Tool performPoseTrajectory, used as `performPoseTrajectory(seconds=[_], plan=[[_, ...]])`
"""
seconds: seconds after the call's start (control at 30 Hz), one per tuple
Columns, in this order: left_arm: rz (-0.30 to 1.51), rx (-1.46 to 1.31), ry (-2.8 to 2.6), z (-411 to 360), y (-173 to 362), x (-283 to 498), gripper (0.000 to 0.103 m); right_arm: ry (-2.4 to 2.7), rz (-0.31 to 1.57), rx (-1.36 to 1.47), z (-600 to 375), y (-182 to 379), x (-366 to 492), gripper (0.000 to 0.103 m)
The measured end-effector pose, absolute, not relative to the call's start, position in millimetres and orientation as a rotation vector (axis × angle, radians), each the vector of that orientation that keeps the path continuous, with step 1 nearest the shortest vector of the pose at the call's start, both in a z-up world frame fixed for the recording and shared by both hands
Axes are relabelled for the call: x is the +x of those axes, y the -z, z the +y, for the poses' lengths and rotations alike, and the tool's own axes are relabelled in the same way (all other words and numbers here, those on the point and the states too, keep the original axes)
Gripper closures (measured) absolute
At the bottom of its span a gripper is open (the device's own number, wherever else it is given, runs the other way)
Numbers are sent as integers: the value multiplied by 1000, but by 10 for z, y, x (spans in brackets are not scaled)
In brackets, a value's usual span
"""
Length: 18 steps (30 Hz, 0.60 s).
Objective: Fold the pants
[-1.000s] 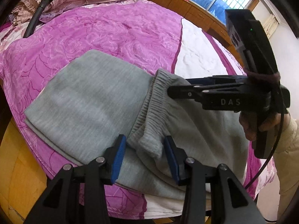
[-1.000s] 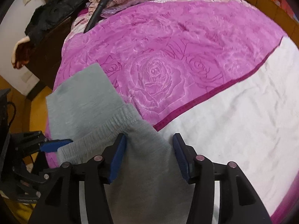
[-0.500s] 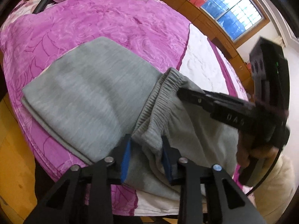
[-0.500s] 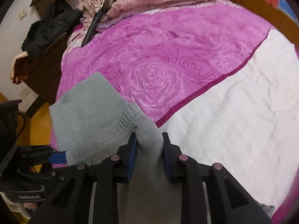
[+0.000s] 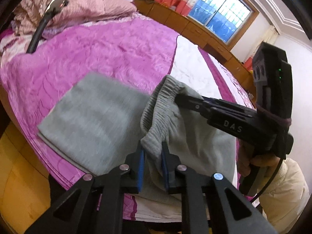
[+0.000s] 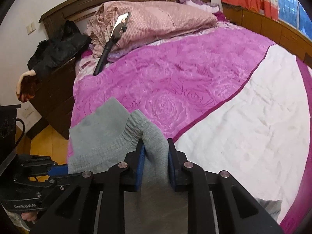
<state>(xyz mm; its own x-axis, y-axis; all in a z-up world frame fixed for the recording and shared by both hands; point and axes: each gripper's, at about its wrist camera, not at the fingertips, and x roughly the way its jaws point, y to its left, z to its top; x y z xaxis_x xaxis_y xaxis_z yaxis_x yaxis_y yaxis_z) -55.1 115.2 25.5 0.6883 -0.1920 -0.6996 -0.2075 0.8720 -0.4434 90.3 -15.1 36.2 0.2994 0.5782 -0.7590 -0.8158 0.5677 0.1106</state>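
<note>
Two pairs of tongs, both clamped on the ribbed waistband (image 5: 156, 107) of the grey pants (image 5: 101, 120). We have the left tongs (image 5: 152, 161) pinched narrow on the waistband corner at the near edge of the bed (image 5: 117, 44), and the right tongs (image 6: 156, 161) pinched narrow on the other waistband corner, further in toward the white panel (image 6: 243, 136) of the bedspread. From the left wrist view the right tongs (image 5: 179, 97) bite the band from the side. Waistband is lifted off the bed between the two grips.

Pants sit at the near left corner of the bed on the purple quilt (image 6: 175, 78); the leg portion lies flat, already doubled by the look of the layered edge near the bed's side.

Handling, our read: soft knit, light, no stiffness, so it drapes and sags between the grips. The elastic band is the thickest part and gives the best bite; the thin leg fabric would bunch or slip out. Keep the two corners spread so the band stays taut and the fold lands square. Risk: the lower layer drags along on the plush quilt and skews the stack.
</note>
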Motion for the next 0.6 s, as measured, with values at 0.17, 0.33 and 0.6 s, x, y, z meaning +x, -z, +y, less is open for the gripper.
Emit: performPoseTrajectory(seconds=[0.17,0.33,0.6], plan=[[854,-563,-17,1197,-171,-538,87,-938,835,-351,-113,-339,848,89],[832,-565,-15,1263,-210,-587,88,-962,815,-334,-92,-412,826,89],[732,-556,-63,1475,-509,-787,88,-1036,725,-294,66,-719,705,89]])
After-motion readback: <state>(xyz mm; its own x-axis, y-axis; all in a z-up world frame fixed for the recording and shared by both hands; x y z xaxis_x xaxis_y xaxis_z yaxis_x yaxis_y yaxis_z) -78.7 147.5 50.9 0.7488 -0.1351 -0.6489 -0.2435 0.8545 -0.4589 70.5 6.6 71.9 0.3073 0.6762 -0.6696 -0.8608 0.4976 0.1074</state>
